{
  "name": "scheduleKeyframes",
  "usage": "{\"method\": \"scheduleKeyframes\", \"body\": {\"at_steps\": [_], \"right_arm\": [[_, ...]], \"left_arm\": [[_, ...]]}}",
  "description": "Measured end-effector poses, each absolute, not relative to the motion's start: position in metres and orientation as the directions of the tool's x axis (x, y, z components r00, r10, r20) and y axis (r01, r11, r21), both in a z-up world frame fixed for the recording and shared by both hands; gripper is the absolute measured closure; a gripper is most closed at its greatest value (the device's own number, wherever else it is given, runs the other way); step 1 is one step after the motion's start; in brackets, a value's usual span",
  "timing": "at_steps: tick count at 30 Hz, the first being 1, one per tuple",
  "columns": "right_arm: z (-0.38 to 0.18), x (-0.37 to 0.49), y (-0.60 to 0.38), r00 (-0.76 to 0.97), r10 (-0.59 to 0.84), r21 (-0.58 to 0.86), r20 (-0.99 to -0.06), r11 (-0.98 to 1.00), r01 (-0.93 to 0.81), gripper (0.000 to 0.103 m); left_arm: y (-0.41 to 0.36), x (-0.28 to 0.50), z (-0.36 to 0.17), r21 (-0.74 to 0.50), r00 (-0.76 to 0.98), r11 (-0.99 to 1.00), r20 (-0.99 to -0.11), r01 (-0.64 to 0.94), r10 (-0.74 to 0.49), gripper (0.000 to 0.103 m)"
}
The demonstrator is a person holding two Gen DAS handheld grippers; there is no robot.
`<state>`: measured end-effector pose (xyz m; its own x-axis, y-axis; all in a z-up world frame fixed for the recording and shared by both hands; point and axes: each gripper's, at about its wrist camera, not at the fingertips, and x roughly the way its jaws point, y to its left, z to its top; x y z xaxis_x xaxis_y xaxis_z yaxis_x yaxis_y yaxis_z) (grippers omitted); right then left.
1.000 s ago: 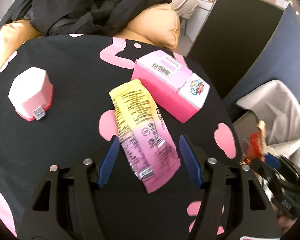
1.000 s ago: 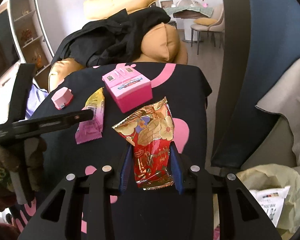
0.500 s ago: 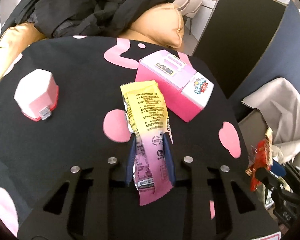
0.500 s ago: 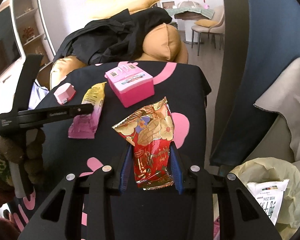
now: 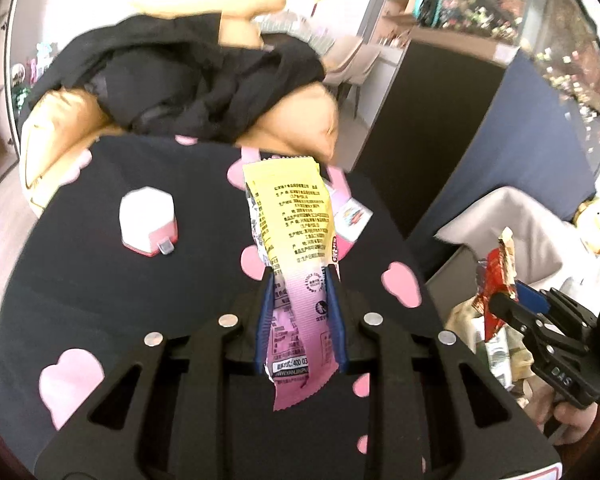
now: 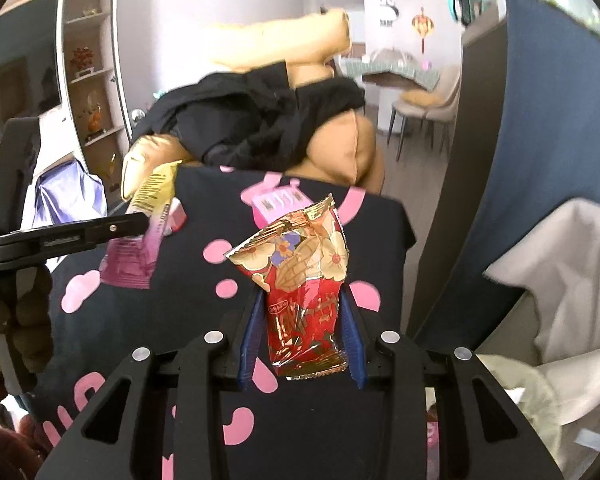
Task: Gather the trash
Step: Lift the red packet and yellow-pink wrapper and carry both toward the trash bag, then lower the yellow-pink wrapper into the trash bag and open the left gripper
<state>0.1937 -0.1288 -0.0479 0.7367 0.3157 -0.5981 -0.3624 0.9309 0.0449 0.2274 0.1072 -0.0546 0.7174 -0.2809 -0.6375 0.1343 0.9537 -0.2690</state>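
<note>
Yellow-and-pink wrapper (image 5: pixel 296 248): I hold it off the table, its pink lower half pinched between the blue pads of my left gripper (image 5: pixel 300 320), the yellow top standing up and away from me, the serrated pink end hanging below the pads.
Left gripper: its jaws are narrowed onto the wrapper, pads pressing both edges; in the right wrist view it shows side-on at the left edge (image 6: pixel 140 224) with the wrapper (image 6: pixel 140 240) dangling from it.
Red snack packet (image 6: pixel 304 292): I carry it upright in my right gripper (image 6: pixel 302 336), the floral gold top fanning out above the pads, the crimped bottom edge just under them.
Right gripper: partly closed, both blue pads against the packet's sides; in the left wrist view it appears at the right (image 5: pixel 512 304) with the red packet (image 5: pixel 496 280) in it.
Table (image 5: pixel 80 280): black cloth with pink shapes, lying below both wrappers.
White-and-pink case (image 5: pixel 148 220): sits on the cloth, left of the yellow wrapper.
Pink box (image 6: pixel 276 204): on the cloth behind the red packet, partly hidden by it.
Bin bag (image 6: pixel 540 400): pale liner at lower right of the right wrist view, beside the table, with paper scraps inside.
Background: tan cushions (image 6: pixel 340 152) under a heap of black clothing (image 6: pixel 260 120).
</note>
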Motion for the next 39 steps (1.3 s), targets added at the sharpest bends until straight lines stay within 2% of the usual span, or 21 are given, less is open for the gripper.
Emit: {"method": "scheduleKeyframes", "body": {"at_steps": [10,19,29,39], "right_arm": [[0.004,0.137,-0.159,0.821,0.291,-0.021,-0.492,0.938,-0.345,0.068],[0.020,0.097,-0.214,0.870,0.238,-0.028,-0.432,0.961,-0.276,0.068],[-0.002,0.083,-0.278,0.874,0.150,-0.013,-0.462,0.984,-0.175,0.068],[-0.021,0.078,-0.327,0.878,0.069,-0.012,-0.474,0.996,-0.085,0.068]], "left_arm": [[0.081,0.172,0.005,-0.229,0.773,0.941,-0.538,0.250,-0.336,0.080],[0.014,0.142,0.021,-0.226,0.730,0.892,-0.515,0.391,-0.450,0.080],[-0.075,0.144,-0.013,-0.250,0.573,0.818,-0.609,0.518,-0.548,0.080],[-0.153,0.149,-0.055,-0.262,0.432,0.758,-0.692,0.597,-0.579,0.080]]}}
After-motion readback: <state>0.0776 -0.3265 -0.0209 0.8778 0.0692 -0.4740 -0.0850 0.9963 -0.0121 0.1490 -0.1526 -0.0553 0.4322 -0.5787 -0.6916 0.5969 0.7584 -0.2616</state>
